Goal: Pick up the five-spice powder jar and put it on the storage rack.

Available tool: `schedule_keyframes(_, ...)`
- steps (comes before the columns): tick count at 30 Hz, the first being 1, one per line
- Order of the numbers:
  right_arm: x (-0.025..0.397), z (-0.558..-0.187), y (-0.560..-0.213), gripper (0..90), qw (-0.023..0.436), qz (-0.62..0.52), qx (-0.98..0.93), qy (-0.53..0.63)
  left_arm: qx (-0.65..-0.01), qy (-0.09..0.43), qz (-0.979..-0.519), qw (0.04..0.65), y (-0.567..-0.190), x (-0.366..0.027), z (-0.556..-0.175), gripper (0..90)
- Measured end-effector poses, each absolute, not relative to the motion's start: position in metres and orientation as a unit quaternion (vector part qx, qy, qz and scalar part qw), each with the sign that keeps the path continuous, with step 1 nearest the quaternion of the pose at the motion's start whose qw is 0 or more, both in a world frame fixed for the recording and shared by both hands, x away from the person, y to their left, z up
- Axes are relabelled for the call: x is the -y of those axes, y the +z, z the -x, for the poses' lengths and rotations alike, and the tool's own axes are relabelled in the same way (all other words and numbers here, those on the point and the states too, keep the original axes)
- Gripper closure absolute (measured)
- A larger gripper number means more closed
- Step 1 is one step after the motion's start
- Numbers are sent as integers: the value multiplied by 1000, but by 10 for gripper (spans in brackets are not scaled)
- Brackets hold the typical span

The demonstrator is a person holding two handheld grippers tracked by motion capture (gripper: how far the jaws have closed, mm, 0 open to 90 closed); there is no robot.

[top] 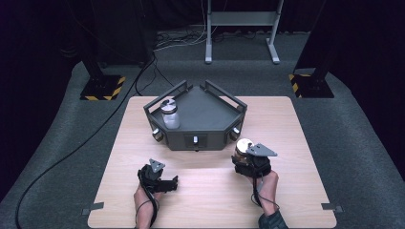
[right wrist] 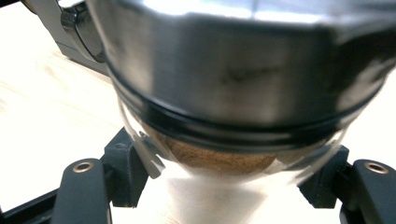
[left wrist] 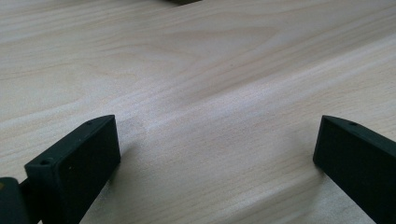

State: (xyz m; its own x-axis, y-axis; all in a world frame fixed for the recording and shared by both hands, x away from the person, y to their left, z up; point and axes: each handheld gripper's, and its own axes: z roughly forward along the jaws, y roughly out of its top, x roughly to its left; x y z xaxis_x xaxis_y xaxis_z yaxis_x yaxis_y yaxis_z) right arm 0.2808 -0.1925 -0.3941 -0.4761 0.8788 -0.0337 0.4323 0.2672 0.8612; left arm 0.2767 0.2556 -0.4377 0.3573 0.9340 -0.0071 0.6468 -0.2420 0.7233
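Note:
A glass jar with a silver lid and brown powder [top: 243, 146] is just in front of the dark grey tray's right front corner. My right gripper [top: 246, 155] is shut on this jar [right wrist: 233, 93], its black jaws pressing the glass from both sides low down. A second silver-lidded jar [top: 170, 116] stands upright inside the tray [top: 206, 113], at its left. My left gripper [top: 171, 182] lies low over the bare wooden table [left wrist: 196, 70], left of centre, open [left wrist: 217, 135] with nothing between its jaws.
The tray has raised rails and small round knobs [top: 195, 140] on its front face. Two black posts on yellow-and-black striped bases [top: 102, 88] stand on the floor behind the table. A cable [top: 71, 152] trails over the grey floor at the left.

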Motion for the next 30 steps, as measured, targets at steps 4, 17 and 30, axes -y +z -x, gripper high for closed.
schedule_keyframes(4,192,-281,-390,297,269,-435,-750,420,-522,220,-757,326,-438,-256,-277,2)
schedule_keyframes(17,189,-286,-377,297,277,-421,-754,421,-522,220,-757,326,-438,-256,-277,2)
schedule_keyframes(30,187,-291,-362,297,285,-407,-755,427,-522,220,-757,326,-438,-256,-277,2)
